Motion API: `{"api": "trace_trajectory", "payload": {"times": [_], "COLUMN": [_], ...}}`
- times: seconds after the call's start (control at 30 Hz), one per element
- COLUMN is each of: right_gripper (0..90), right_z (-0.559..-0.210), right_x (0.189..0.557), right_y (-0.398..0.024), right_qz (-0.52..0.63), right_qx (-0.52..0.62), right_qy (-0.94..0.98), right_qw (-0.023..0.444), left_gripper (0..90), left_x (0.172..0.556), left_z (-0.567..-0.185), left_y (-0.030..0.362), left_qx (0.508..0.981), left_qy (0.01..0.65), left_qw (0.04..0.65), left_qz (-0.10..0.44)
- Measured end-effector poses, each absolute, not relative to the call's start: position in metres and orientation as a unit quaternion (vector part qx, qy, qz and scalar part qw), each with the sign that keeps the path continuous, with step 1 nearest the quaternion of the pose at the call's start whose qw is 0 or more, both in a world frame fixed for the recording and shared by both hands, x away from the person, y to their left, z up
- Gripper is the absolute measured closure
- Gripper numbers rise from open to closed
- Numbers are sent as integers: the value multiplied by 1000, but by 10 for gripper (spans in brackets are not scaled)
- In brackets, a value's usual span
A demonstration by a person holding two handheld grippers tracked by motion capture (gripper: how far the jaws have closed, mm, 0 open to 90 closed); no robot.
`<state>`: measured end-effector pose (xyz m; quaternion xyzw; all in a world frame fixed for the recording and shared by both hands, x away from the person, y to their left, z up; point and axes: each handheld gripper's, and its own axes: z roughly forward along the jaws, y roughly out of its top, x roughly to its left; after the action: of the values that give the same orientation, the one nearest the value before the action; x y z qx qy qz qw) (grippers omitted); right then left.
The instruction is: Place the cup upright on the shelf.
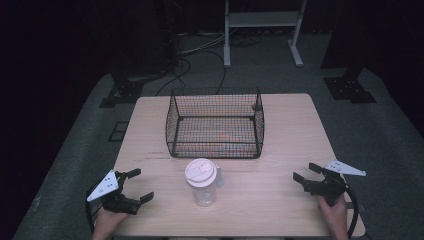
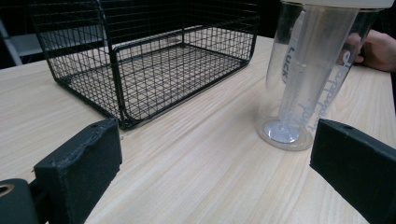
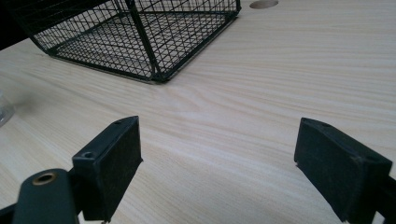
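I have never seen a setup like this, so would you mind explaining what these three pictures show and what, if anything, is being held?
A person sits at a wooden table with a hand-held two-jaw tool in each hand: the left gripper and the right gripper. One picture looks down from above. The other two come from cameras riding on the grippers, looking out between their black jaws. On the table stand a black wire basket, apparently empty, and a clear tumbler with a pale lid, upright in front of the basket. Both grippers are open and hold nothing.
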<state>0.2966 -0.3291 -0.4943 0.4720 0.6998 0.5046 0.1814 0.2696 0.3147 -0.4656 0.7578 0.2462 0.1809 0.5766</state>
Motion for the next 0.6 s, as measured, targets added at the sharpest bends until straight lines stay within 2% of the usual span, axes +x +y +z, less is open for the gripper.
{"api": "trace_trajectory", "payload": {"times": [0.6], "right_gripper": [138], "right_z": [-494], "right_x": [296], "right_y": [-329], "right_qz": [504], "right_qx": [471], "right_qy": [701], "right_qw": [180], "left_gripper": [12], "left_x": [272], "left_z": [-463], "left_y": [286], "left_qx": [787], "left_qy": [215], "left_qw": [559], "left_qz": [149]}}
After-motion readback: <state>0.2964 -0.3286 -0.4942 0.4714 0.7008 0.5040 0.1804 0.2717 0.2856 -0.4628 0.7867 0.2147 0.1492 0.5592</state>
